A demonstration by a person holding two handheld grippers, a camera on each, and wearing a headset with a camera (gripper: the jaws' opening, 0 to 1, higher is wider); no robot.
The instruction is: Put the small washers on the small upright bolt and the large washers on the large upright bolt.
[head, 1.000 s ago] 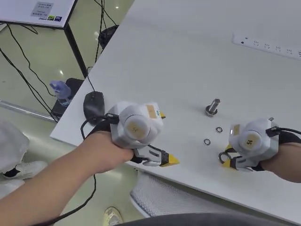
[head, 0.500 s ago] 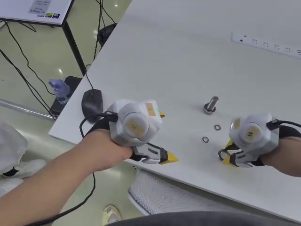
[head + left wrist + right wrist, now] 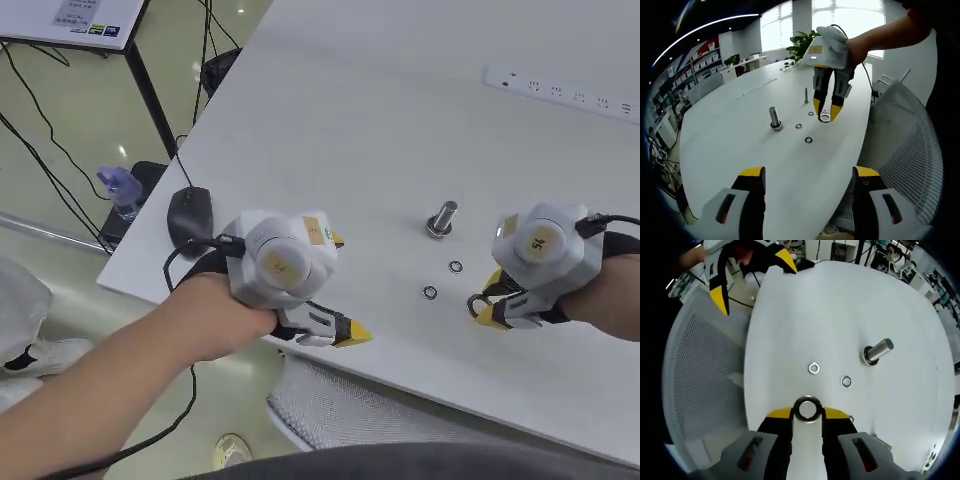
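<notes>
Large washer [image 3: 807, 409] pinched in my right gripper [image 3: 807, 414], near large upright bolt [image 3: 879, 350]. Two small washers [image 3: 814, 368] flat on table [image 3: 350, 150], between bolt and right gripper. My left gripper [image 3: 810, 172] spread, empty, well apart from bolt.

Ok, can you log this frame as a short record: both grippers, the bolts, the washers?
left hand-held gripper: open, holding nothing, near the table edge
right hand-held gripper: shut on the held washer, low over the table
large bolt: upright on the table
small bolt: upright, beyond the right gripper
loose washers: at least two, flat on the table near the large bolt
</notes>
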